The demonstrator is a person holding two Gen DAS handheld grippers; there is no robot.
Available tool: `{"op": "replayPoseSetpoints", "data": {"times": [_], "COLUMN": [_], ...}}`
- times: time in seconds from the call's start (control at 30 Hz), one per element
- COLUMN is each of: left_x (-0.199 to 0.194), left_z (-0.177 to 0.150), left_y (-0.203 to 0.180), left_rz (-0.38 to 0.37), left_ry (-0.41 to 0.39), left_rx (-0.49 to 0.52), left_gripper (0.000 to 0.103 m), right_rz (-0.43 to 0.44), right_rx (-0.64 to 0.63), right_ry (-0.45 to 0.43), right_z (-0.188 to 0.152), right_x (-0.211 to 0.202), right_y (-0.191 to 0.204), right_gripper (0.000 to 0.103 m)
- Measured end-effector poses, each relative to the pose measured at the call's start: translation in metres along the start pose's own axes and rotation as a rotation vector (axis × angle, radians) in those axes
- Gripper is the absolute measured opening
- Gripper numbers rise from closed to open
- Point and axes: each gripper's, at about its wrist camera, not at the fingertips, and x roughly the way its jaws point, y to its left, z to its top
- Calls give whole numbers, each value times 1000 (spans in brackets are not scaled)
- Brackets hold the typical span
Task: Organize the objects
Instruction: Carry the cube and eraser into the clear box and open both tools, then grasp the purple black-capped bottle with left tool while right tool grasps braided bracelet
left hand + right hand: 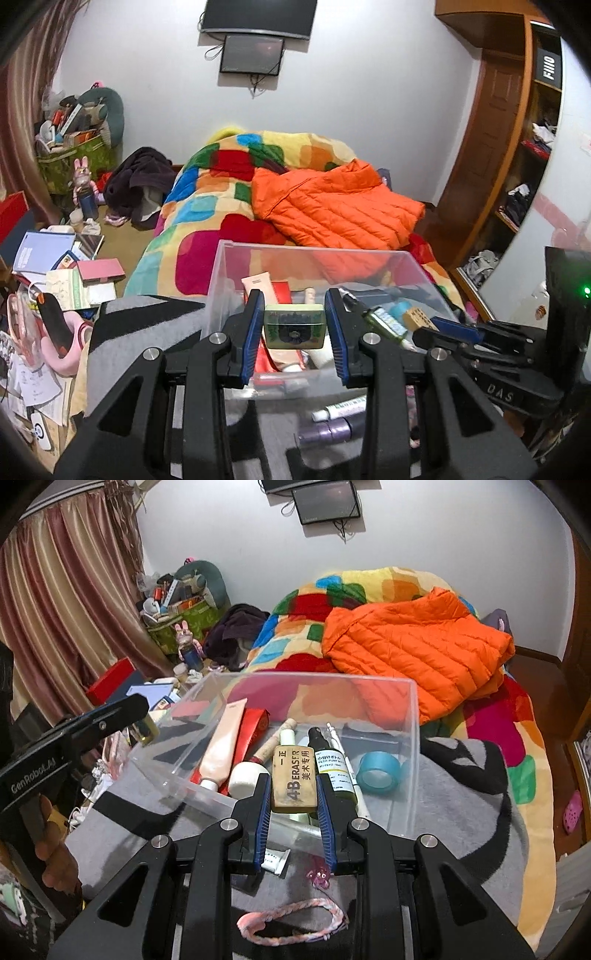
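**Both grippers loaded over the clear bin**

Our left hand-held gripper (294,325) pinches a small green tin (294,328) between its blue pads, holding it level over the near edge of the clear bin (236,258). Our right hand-held gripper (291,794) clamps a tan 4B eraser (294,778) by its long sides, upright in the jaws, also above the bin's (413,716) near wall.

Inside the bin we see, from left to right, a peach tube (223,749) beside a red box (253,731), a white-capped tube (245,775), a dark spray bottle (328,764) just behind the eraser, a thin white pen (343,760) and a roll of blue tape (378,773) at the far right.

The bin sits on a grey-and-black blanket (461,797) on the bed. Near us on that blanket lie a pink braided cord (291,921) and a small white tube (275,860), both outside the bin. Farther off, an orange jacket (417,646) rests on the patchwork quilt (517,731).
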Motion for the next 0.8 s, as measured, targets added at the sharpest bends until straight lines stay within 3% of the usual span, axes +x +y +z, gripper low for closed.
{"op": "replayPoseSetpoints", "data": {"times": [0.13, 0.37, 0.5, 0.8], "left_x": [16, 38, 37, 8], "left_z": [-6, -15, -16, -25], "left_y": [8, 13, 12, -7], "left_rz": [22, -12, -29, -45], "left_ry": [26, 104, 121, 91], "left_rx": [-25, -49, -49, 34], "left_gripper": [33, 33, 36, 65], "right_rz": [-14, -29, -30, -30], "right_rx": [3, -4, -16, -45], "right_ry": [24, 36, 37, -16], "right_z": [0, 1, 2, -4], "right_x": [14, 19, 15, -19], "right_y": [-2, -5, -4, 4], "right_gripper": [22, 22, 29, 38]}}
